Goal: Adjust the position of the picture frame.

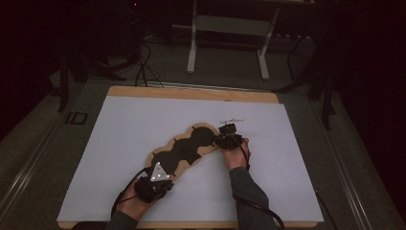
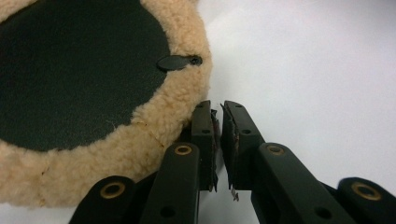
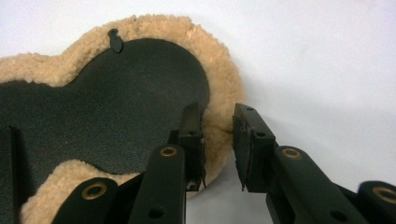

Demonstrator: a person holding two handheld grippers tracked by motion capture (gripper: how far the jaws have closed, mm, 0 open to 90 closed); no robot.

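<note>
- The left tongs (image 1: 160, 178) sit at the near end of the fleece-edged mat (image 1: 184, 149), the landmark here. In the left gripper view their jaws stand almost together with only a thin slit between the pads (image 2: 239, 140), beside the fleece border (image 2: 187, 107) and not on it: closed on nothing.
- The mat lies flat near the middle of the white counter (image 1: 119, 143), dark backing up, running from the near left to the far right.
- The right tongs (image 1: 229, 139) work at the mat's far end. In the right gripper view the fleece rim (image 3: 219, 116) lies between the jaws, the left pad (image 3: 192, 135) over the backing's edge and the right pad (image 3: 245, 140) clear of the pile: not yet clamped.
- Risk, as I judge it: the left tongs, beside the border, could pinch air, or slide off the soft pile.
- If only the right tongs catch, a lift would drag or fold the mat from its far end.
</note>
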